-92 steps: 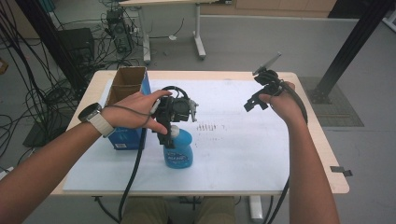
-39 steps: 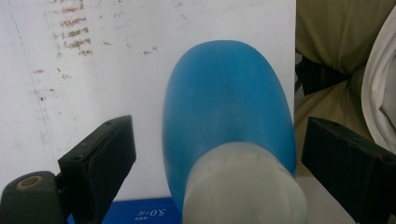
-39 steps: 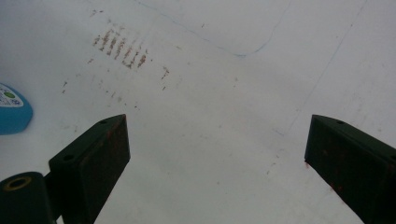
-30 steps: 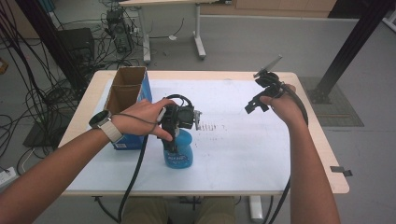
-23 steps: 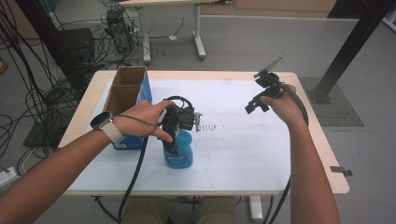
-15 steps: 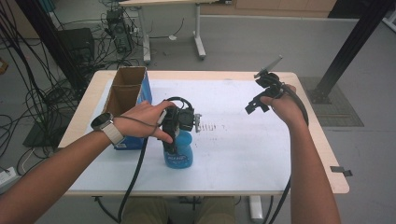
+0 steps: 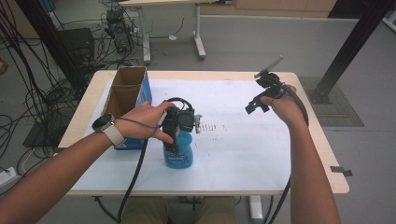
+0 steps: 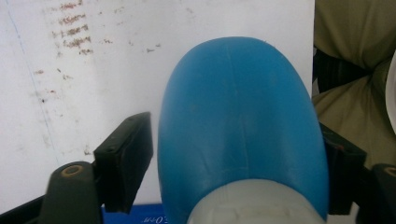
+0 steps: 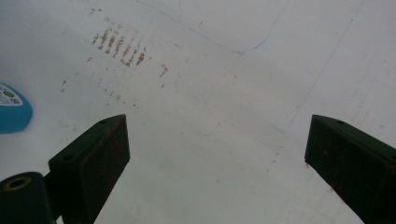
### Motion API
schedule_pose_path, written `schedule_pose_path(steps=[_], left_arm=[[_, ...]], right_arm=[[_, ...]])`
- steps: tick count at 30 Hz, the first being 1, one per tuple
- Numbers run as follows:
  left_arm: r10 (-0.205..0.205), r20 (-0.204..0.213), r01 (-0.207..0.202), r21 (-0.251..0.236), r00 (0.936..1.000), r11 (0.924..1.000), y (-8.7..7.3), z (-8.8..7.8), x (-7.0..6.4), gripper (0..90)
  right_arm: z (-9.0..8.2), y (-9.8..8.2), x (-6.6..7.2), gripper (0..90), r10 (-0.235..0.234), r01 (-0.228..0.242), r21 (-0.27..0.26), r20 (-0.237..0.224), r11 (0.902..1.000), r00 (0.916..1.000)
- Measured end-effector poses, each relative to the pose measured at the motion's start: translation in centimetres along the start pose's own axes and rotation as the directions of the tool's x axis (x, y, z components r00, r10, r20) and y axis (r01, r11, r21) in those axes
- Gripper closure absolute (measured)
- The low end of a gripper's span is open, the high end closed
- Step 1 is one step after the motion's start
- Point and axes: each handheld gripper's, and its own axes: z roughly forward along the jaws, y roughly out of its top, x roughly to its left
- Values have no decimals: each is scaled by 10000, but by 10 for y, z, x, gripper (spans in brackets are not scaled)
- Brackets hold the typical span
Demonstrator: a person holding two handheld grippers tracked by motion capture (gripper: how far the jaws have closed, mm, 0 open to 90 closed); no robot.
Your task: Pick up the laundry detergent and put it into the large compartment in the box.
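One bottle (image 7: 178, 151) upright on desk (image 7: 243, 154) beside box (image 7: 127, 100) | my left tool (image 7: 176, 135) has just been closing, now pinching its shoulders | right tool (image 7: 256, 103) spread, idle | lift not yet done

The blue bottle (image 8: 240, 126) is moulded in smooth, faintly glossy plastic. Beneath it, a matt white sheet (image 9: 224, 93) is smudged. Beside the bottle, plain brown cardboard is shown by the box (image 7: 122, 91).

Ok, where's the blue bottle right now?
In the high view the blue bottle stands near the table's front edge, right of the cardboard box, between the left gripper's jaws.
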Motion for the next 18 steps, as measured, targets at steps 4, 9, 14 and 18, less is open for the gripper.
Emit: schedule_pose_path(steps=[4, 9, 14, 18], left_arm=[[14, 43, -14, -26, 10000, 10000, 0, 1, 0, 304], [57, 110, -59, 192, 9999, 9998, 4, 1, -1, 365], [-5, 165, 1, 200, 9999, 9998, 4, 1, 1, 369], [-69, 163, 66, 180, 9998, 9998, 4, 1, 1, 371]], right_arm=[[0, 0, 0, 66, -2, 2, -8, -10, 10000, 10000], [0, 0, 0, 66, 27, -27, 1, 21, 10000, 10000], [-1, 0, 0, 66, 23, -23, -18, 22, 10000, 10000], [-2, 0, 1, 66, 36, -36, -4, 37, 10000, 10000]])
